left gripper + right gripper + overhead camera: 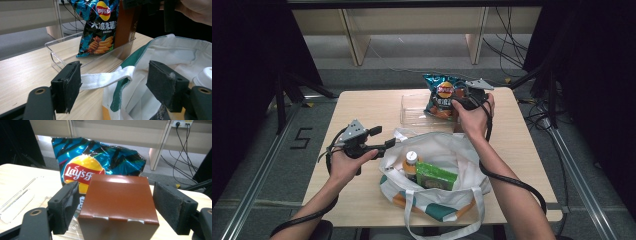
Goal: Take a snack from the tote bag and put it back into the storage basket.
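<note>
At lower centre of the high view, a white bag (437,175) lies open. Left of it, the left gripper (382,137) is spread, empty. Farther up, the right gripper (115,207) stands spread around a brown box (118,202) beside the chip bag (97,165) in the clear tray (412,112).

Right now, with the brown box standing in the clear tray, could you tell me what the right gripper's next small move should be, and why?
Probably lift the right gripper straight back off the brown box. Its jaws stand open with gaps on both sides, and the box already stands in the clear tray beside the chip bag.
</note>
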